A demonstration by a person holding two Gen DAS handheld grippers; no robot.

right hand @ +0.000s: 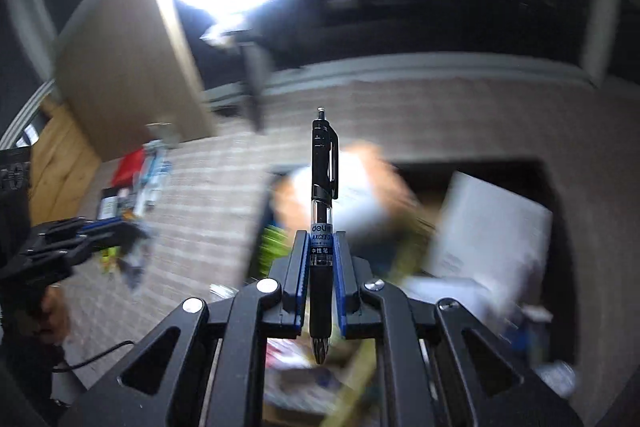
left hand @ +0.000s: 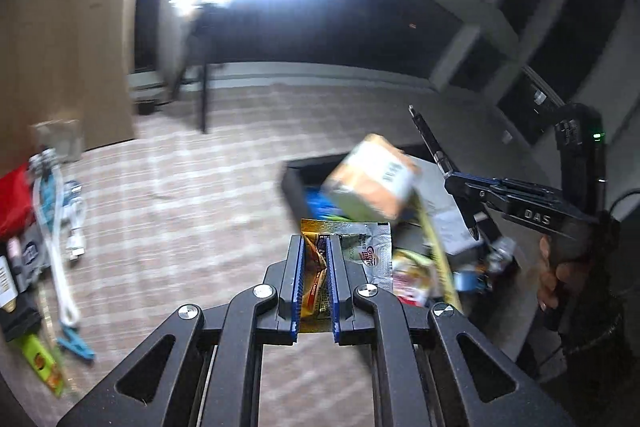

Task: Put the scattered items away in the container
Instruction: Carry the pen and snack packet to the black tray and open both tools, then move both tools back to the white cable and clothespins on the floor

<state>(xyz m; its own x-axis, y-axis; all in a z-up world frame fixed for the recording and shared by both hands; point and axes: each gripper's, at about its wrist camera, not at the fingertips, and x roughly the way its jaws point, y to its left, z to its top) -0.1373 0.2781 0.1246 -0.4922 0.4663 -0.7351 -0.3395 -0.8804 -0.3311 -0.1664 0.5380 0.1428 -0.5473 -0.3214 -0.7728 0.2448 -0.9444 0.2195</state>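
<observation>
Now | left tool point(left hand: 316, 255) clenched on a yellow sachet point(left hand: 314, 279), held above the plaid surface point(left hand: 180, 187) just short of the dark container point(left hand: 294, 183) | right tool point(right hand: 322, 255) clenched on a black pen point(right hand: 322, 211), over the container | blurred orange box point(left hand: 370, 177) seems to sit inside | cables point(left hand: 60, 227) lie well left

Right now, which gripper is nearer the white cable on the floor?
Left. The left gripper, shut on snack packets, is closer to the white cable; the right gripper, holding a pen, is beyond it, over the container.
</observation>
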